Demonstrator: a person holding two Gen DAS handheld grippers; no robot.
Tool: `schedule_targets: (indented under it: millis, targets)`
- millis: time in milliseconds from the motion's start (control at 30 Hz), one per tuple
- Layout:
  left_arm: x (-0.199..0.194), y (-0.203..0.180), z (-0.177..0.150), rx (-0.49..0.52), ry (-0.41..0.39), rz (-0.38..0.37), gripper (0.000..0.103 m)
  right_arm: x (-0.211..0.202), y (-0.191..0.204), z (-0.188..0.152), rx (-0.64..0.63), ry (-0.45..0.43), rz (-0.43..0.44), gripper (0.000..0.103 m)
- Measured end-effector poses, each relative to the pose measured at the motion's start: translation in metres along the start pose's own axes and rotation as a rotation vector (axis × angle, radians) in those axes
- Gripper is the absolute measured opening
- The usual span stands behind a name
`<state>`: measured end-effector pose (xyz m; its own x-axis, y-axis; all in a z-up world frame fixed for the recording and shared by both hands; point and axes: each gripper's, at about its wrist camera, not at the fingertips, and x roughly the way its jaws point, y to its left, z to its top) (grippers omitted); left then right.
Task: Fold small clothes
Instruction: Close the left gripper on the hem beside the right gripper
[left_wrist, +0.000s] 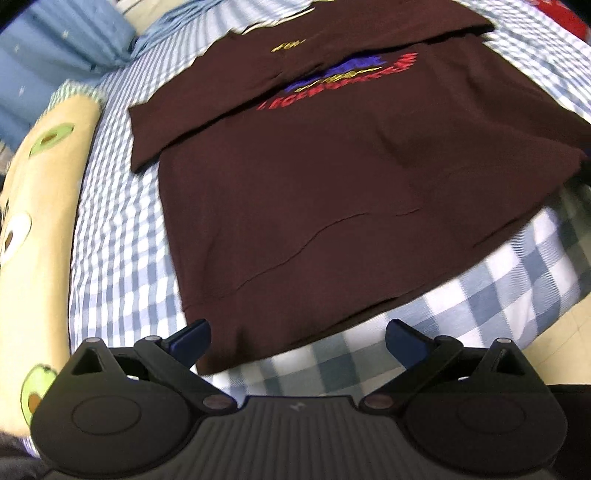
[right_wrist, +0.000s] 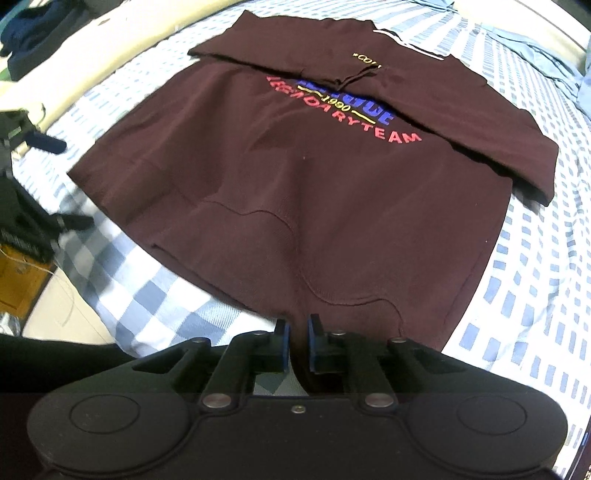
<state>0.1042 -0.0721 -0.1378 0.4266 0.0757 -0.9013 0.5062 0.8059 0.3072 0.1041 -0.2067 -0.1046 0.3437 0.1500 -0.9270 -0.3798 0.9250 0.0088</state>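
Note:
A dark maroon sweatshirt (left_wrist: 314, 177) with red, blue and yellow lettering lies flat on a blue-and-white checked bedsheet (left_wrist: 122, 229), its sleeves folded in across the chest. My left gripper (left_wrist: 297, 341) is open, its fingers either side of the near left hem corner, just above the cloth. In the right wrist view the sweatshirt (right_wrist: 314, 192) fills the middle. My right gripper (right_wrist: 297, 341) is shut on the sweatshirt's bottom hem, with cloth pinched between its blue pads.
A cream avocado-print pillow (left_wrist: 40, 206) lies along the left. A blue pillow (left_wrist: 55, 55) sits at the far left. The bed edge and floor (right_wrist: 48, 306) show at left in the right wrist view, with dark gear (right_wrist: 22, 206) beside it.

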Motion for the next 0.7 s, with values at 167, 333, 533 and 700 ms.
schedule_targets:
  millis: [167, 333, 533, 700]
  targets:
    - [0.000, -0.013, 0.007, 0.004, -0.017, -0.028, 0.102, -0.008, -0.001, 0.010, 0.006, -0.010, 0.015, 0.008]
    - [0.009, -0.008, 0.019, -0.049, -0.003, -0.073, 0.102, -0.016, -0.007, 0.024, 0.045, -0.036, 0.035, 0.008]
    - [0.020, 0.015, 0.028, -0.134, 0.014, -0.099, 0.102, -0.019, -0.007, 0.043, 0.036, -0.059, 0.024, 0.008]
    - [0.025, 0.029, 0.031, -0.146, 0.020, -0.101, 0.102, -0.020, -0.008, 0.056, 0.029, -0.067, 0.021, 0.007]
